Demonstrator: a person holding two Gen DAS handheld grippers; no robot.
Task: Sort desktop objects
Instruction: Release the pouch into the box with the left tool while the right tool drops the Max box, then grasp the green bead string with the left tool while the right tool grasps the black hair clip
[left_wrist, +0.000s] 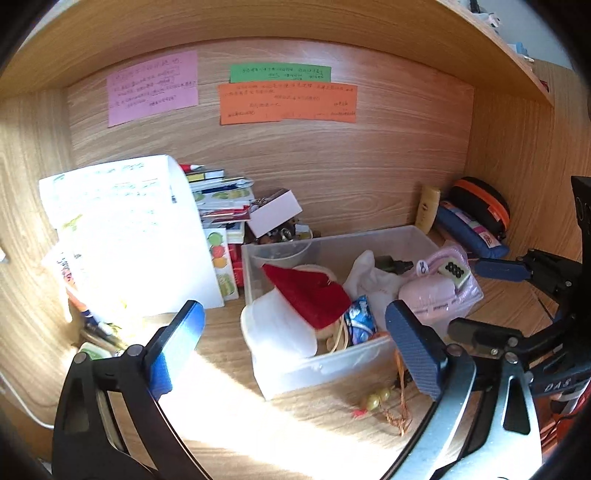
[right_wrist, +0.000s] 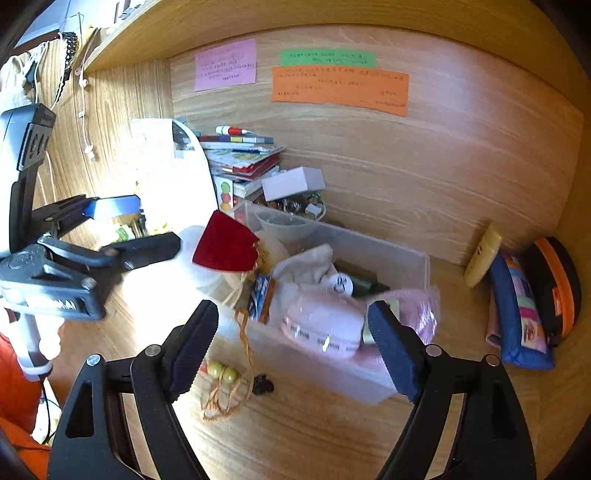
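Landmark: clear bin (left_wrist: 369, 240), set at an angle on the wooden desk (left_wrist: 295, 443), inside a walled alcove.

Bin contents: red pouch (left_wrist: 310, 295); white cloth (left_wrist: 373, 277); blue wrapper (left_wrist: 360, 319); pink pack (left_wrist: 428, 291), bulging over the bin's right rim; white pad (left_wrist: 277, 328), draped over its front-left corner.

In front of the bin: orange cord with yellow beads (right_wrist: 221, 373), loose on the desk, its upper end running up over the bin's front wall.

Left of the bin: stack of books (left_wrist: 225, 210) and a curled white sheet (left_wrist: 125, 232), just beside the wall; a white box (left_wrist: 275, 212) at the bin's rear-left corner.

Right of the bin: yellow tube (right_wrist: 484, 254), blue case (right_wrist: 517, 321) and black-orange case (right_wrist: 554, 280), against the back corner, apart from the bin.

Open room: a bare strip of desk before the bin's front edge; a narrower strip between its right side and the cases.

Left gripper (left_wrist: 295, 347): spread wide, nothing between the pads, near the bin's front-left corner.

Right gripper (right_wrist: 295, 350): spread, released, straddling the front wall and pink pack without touching.
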